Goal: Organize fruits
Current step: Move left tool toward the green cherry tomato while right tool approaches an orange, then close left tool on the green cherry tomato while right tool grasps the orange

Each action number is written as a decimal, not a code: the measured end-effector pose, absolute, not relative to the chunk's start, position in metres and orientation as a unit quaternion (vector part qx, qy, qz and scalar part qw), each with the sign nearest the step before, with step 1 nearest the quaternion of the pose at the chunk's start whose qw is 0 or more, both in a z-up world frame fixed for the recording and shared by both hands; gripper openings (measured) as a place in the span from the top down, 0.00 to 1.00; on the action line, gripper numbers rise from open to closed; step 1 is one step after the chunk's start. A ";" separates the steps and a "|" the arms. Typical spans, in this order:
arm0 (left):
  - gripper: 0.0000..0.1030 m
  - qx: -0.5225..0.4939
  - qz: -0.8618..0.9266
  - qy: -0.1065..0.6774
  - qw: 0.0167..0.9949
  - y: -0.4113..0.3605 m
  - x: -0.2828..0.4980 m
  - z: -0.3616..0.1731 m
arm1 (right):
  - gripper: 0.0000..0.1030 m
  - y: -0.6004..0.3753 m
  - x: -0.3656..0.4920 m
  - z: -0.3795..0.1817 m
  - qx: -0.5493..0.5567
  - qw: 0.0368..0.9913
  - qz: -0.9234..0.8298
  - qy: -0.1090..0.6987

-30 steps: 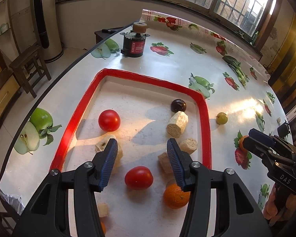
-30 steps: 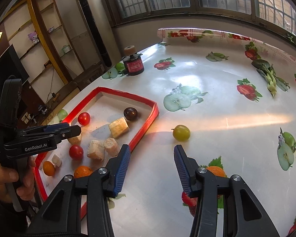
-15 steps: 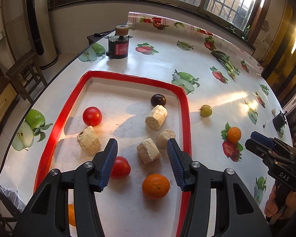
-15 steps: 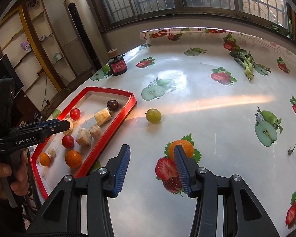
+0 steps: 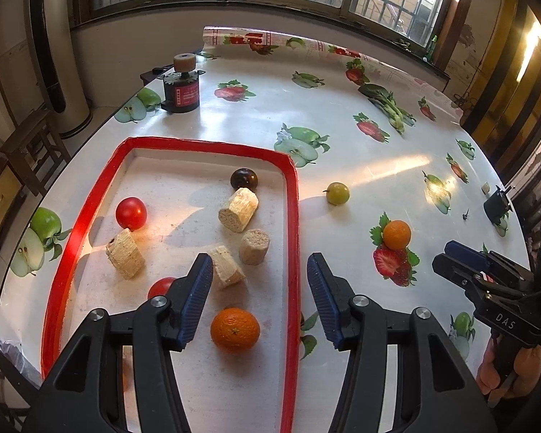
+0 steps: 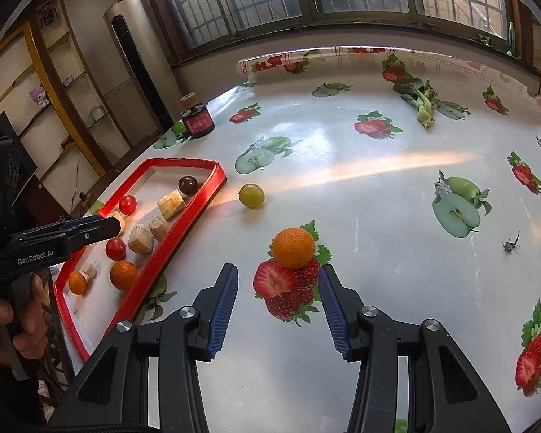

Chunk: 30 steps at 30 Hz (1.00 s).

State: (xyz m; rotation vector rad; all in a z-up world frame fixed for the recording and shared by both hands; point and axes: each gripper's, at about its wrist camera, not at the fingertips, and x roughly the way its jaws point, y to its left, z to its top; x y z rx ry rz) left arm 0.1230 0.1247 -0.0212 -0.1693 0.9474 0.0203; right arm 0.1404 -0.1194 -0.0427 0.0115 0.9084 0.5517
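- Two fruits sit loose on the tabletop outside the tray (image 5: 293, 216): an orange (image 6: 293, 248) and a green fruit (image 6: 251, 195) near the tray's far corner.
- Right gripper (image 6: 277, 306) is spread, nothing in it, orange just ahead of it.
- Left gripper (image 5: 259, 294) has just been opening, empty, straddling the tray's red rim, with another orange (image 5: 235, 330) inside the tray.

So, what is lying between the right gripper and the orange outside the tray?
Nothing real: only printed strawberries on the tablecloth between the right gripper and the orange, in the right wrist view.
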 end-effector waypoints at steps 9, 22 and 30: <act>0.46 -0.076 -0.008 0.458 0.886 0.105 0.131 -0.022 | 0.53 -0.124 0.144 -0.051 0.008 0.860 0.257 0.441; 0.46 -0.064 -0.039 0.472 0.878 0.067 0.169 -0.028 | 0.52 -0.090 0.189 -0.086 -0.019 0.846 0.252 0.469; 0.46 -0.031 -0.047 0.495 0.867 0.035 0.210 -0.050 | 0.66 -0.118 0.182 -0.075 -0.005 0.853 0.252 0.457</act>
